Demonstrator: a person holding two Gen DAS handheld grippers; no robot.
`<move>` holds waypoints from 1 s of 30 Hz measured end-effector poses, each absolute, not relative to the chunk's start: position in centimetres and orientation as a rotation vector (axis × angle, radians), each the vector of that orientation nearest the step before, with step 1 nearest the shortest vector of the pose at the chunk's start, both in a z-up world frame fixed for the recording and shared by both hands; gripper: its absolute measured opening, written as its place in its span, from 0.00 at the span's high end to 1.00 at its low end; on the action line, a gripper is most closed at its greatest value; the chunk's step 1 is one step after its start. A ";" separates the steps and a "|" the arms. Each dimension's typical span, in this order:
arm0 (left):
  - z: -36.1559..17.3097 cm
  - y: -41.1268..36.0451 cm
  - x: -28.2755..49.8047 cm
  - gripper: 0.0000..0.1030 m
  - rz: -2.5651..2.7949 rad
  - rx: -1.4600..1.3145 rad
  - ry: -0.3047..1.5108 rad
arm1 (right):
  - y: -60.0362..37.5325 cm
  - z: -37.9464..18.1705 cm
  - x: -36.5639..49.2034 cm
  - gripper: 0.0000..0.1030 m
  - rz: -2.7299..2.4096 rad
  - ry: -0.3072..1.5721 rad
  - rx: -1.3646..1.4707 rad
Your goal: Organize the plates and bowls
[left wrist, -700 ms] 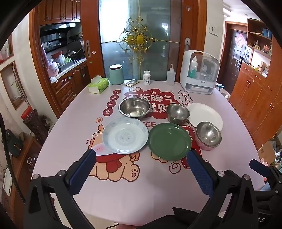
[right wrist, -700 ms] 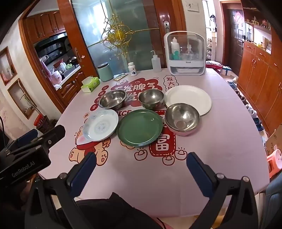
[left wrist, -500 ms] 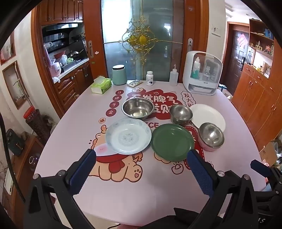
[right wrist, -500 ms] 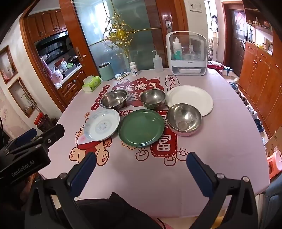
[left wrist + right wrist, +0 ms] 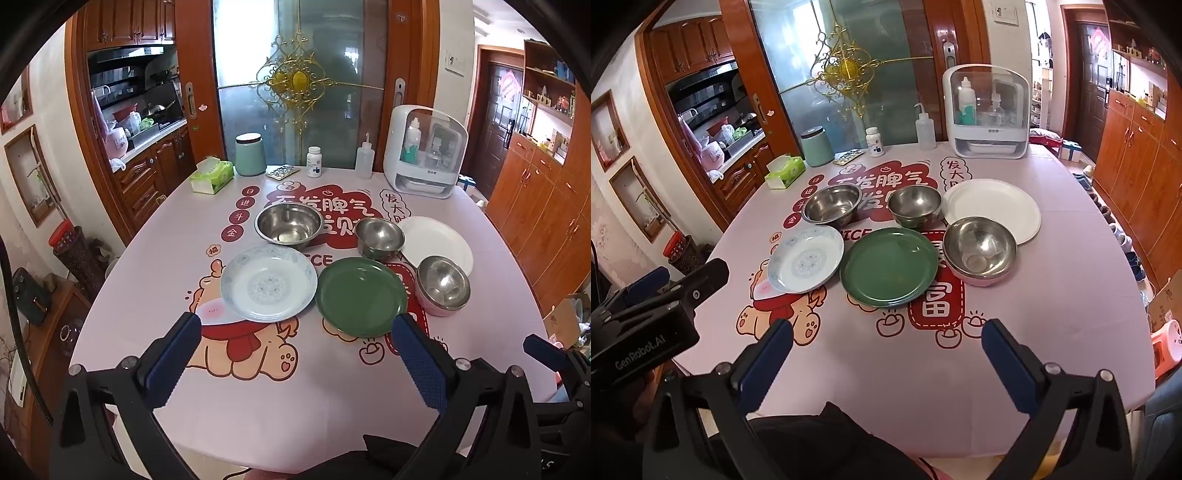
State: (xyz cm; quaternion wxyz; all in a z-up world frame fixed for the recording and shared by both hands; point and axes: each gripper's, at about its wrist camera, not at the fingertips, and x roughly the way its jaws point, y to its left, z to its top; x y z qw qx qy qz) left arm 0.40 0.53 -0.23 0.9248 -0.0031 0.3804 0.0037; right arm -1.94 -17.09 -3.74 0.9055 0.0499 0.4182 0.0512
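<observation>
On the pink table lie a blue-patterned white plate (image 5: 269, 283), a green plate (image 5: 361, 297) and a plain white plate (image 5: 439, 243). Three steel bowls stand among them: a wide one (image 5: 289, 225), a small one (image 5: 379, 234) and a pink-sided one (image 5: 442, 285). All show in the right wrist view too: patterned plate (image 5: 806, 259), green plate (image 5: 888, 266), white plate (image 5: 991, 207), bowls (image 5: 832, 204), (image 5: 914, 202), (image 5: 979, 245). My left gripper (image 5: 295, 332) and right gripper (image 5: 886, 332) are open and empty, above the table's near edge.
At the far edge stand a tissue box (image 5: 212, 175), a green canister (image 5: 250, 154), a pill bottle (image 5: 314, 161), a squeeze bottle (image 5: 365, 159) and a white cabinet with bottles (image 5: 424, 151). The left gripper's body (image 5: 646, 332) shows at the left of the right wrist view.
Both grippers have risen or tilted slightly, so the dishes sit a little lower in view. Nothing on the table has moved.
</observation>
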 end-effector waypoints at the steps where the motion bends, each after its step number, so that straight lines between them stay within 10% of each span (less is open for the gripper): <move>1: -0.3 0.5 0.4 0.01 0.006 -0.007 0.781 | -17.0 -3.7 -1.9 0.01 0.106 0.864 0.103; 30: -1.6 -0.2 0.5 0.01 0.003 -0.006 0.798 | -17.1 -3.9 -1.5 0.01 0.108 0.876 0.105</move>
